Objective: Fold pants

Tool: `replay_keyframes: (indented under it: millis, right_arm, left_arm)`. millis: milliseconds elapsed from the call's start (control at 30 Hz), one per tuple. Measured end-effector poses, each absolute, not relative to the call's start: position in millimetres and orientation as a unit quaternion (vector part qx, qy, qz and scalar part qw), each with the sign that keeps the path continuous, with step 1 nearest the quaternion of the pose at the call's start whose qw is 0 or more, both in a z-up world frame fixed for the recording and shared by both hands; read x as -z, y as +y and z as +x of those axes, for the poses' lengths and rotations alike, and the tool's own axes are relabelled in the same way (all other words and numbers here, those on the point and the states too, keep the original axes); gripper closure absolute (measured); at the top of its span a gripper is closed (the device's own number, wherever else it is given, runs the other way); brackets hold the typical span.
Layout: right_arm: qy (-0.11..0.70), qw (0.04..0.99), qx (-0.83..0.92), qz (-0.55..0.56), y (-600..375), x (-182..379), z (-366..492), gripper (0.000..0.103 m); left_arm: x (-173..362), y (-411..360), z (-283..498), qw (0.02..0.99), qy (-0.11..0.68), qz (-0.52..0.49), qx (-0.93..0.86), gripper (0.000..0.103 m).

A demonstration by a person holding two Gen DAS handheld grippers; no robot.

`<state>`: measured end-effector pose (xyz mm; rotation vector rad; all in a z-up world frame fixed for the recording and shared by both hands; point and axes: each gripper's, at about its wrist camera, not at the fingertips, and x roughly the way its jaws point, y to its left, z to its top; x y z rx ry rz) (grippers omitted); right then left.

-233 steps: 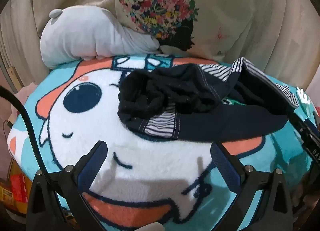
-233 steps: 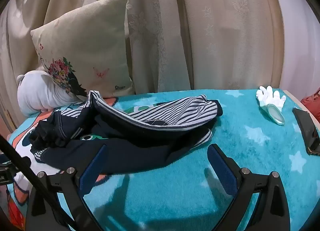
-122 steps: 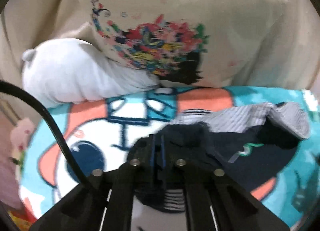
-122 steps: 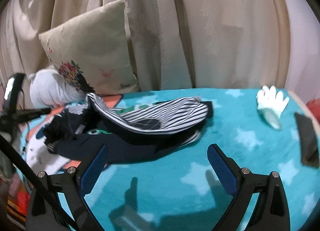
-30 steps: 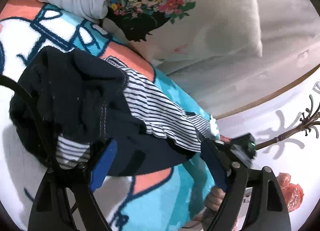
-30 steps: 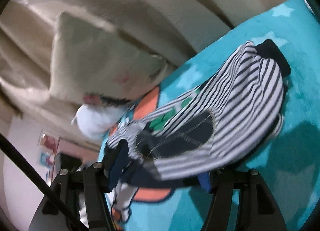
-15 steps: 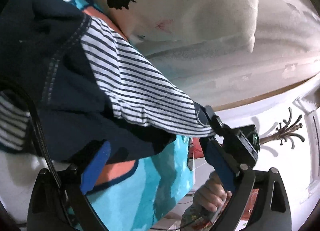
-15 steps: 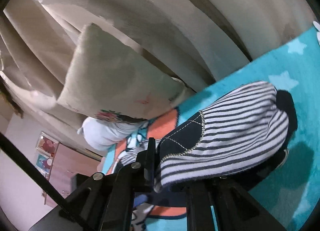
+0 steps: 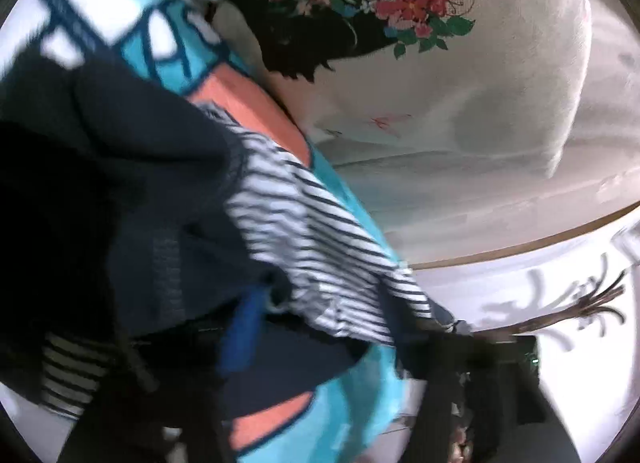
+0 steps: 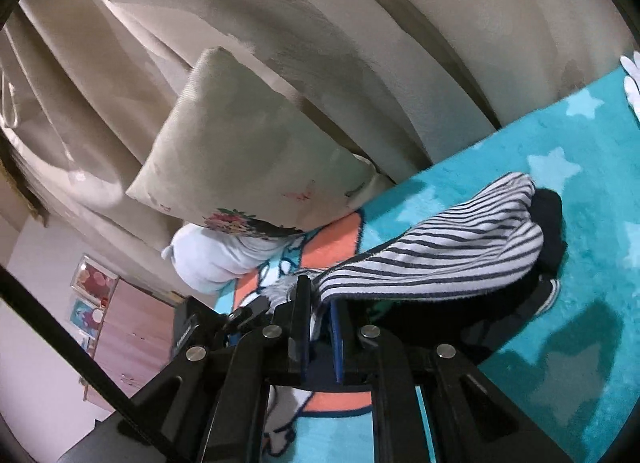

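The pants point(image 9: 168, 223) are dark navy with a white, navy-striped lining, bunched on a teal cartoon blanket point(image 10: 592, 167). In the left wrist view they fill the left half; my left gripper point(image 9: 320, 339) is blurred, with one blue pad point(image 9: 240, 339) against the dark cloth, and its grip is unclear. My right gripper point(image 10: 320, 323) is shut on the striped edge of the pants point(image 10: 440, 259) and holds it lifted off the blanket. It also shows in the left wrist view point(image 9: 460, 339) at the striped end.
A cream pillow with a flower print point(image 10: 248, 159) point(image 9: 440, 63) leans on beige curtains point(image 10: 360, 23). A pale grey plush point(image 10: 216, 259) lies beside it. A white glove point(image 10: 632, 83) sits at the far right of the blanket. A coat rack point(image 9: 580, 303) stands by the wall.
My right gripper has stayed shut on the striped edge and raised it further. My left gripper has moved in against the dark cloth and its view is now blurred.
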<state>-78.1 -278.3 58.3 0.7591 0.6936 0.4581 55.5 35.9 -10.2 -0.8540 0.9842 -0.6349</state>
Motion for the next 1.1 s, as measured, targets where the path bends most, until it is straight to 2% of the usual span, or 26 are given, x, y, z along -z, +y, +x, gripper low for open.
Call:
replay_keyframes:
  millis: [33,200,400,567,633,667,700,733,767,800,900,933,1100]
  right_arm:
    - [0.331,0.846,-0.213,0.359,-277.9,-56.3,-76.7,0.093]
    - [0.338,0.856,-0.193,0.339,-279.0,-50.8,-73.0,0.094]
    - [0.343,0.868,-0.185,0.306,-272.2,-62.0,-53.6,0.093]
    - [0.364,0.884,-0.151,0.251,-255.8,-65.5,4.7,0.093]
    - [0.372,0.892,-0.122,0.226,-251.8,-59.3,39.9,0.09]
    - [0.379,0.893,-0.1,0.22,-253.5,-55.3,52.4,0.08]
    - [0.381,0.894,-0.085,0.221,-257.4,-52.0,60.3,0.072]
    - [0.38,0.893,-0.08,0.227,-261.6,-50.2,63.2,0.054]
    - [0.372,0.892,-0.08,0.244,-269.5,-49.1,63.2,0.044]
    - [0.363,0.892,-0.083,0.257,-276.1,-49.2,59.0,0.042]
    - [0.35,0.888,-0.097,0.283,-295.0,-49.5,38.8,0.041]
    - [0.346,0.887,-0.102,0.29,-302.1,-48.9,29.2,0.041]
    - [0.338,0.893,-0.088,0.285,-337.3,-39.4,-37.6,0.034]
  left_arm:
    - [5.9,38.0,55.6,0.756,0.454,-0.377,0.285,0.099]
    - [-21.2,47.8,43.7,0.801,0.445,-0.309,0.255,0.099]
    - [-44.5,59.8,56.2,0.819,0.448,-0.277,0.229,0.099]
    - [-53.0,68.7,88.7,0.837,0.458,-0.249,0.165,0.096]
    - [-53.6,82.8,91.3,0.832,0.457,-0.269,0.162,0.091]
    - [-54.4,94.7,88.6,0.826,0.455,-0.285,0.172,0.088]
    - [-56.6,105.8,83.8,0.821,0.449,-0.299,0.186,0.078]
    - [-60.0,114.2,77.1,0.82,0.44,-0.308,0.196,0.065]
    - [-65.3,125.4,67.1,0.823,0.43,-0.313,0.199,0.059]
    - [-69.7,134.2,57.6,0.827,0.422,-0.314,0.199,0.05]
    - [-81.7,158.7,18.1,0.836,0.407,-0.309,0.201,0.046]
    - [-84.2,165.8,1.2,0.842,0.404,-0.299,0.194,0.041]
    - [-64.8,180.9,-46.5,0.865,0.42,-0.235,0.144,0.036]
